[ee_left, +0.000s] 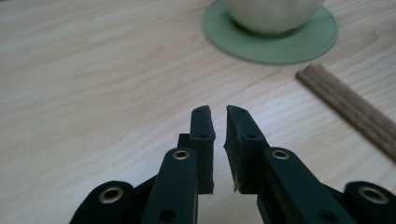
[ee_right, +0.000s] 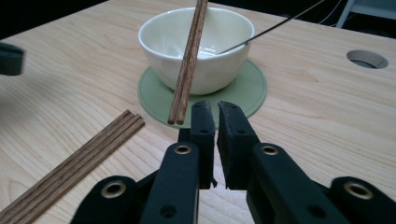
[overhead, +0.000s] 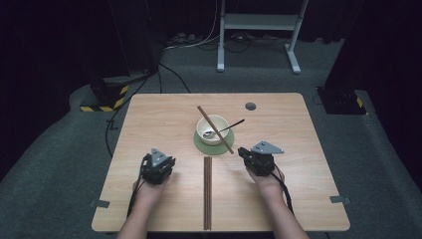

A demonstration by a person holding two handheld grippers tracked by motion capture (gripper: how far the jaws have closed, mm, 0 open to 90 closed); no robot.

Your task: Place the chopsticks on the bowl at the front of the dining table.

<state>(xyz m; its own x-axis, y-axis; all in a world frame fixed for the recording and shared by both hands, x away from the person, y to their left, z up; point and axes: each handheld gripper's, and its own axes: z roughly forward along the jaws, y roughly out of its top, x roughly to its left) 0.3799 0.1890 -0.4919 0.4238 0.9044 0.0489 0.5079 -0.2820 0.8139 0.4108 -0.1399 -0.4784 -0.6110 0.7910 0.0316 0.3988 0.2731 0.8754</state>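
A cream bowl (overhead: 212, 129) stands on a round green coaster (overhead: 213, 144) a little beyond the middle of the tabletop (overhead: 149, 119), roughly midway between its left and right edges. A pair of wooden chopsticks (overhead: 215, 129) lies slanted across the bowl's rim, its far end pointing toward the far edge and its near end reaching out over the coaster's right side. A thin dark-handled spoon (overhead: 225, 129) rests in the bowl with its handle angled out toward the far right. A second bundle of wooden chopsticks (overhead: 207, 191) lies flat on the tabletop, running straight from just short of the coaster back to the near edge. The left tool (overhead: 158, 167) rests low over the tabletop to the left of that flat bundle, well apart from it; in the left gripper view its jaws are drawn nearly together with only a thin slit between them and nothing held. The right tool (overhead: 259, 158) sits to the right of the bundle, near the coaster's right side; its jaws are likewise almost closed and empty, with the near tip of the slanted chopsticks just ahead of them, not touched.
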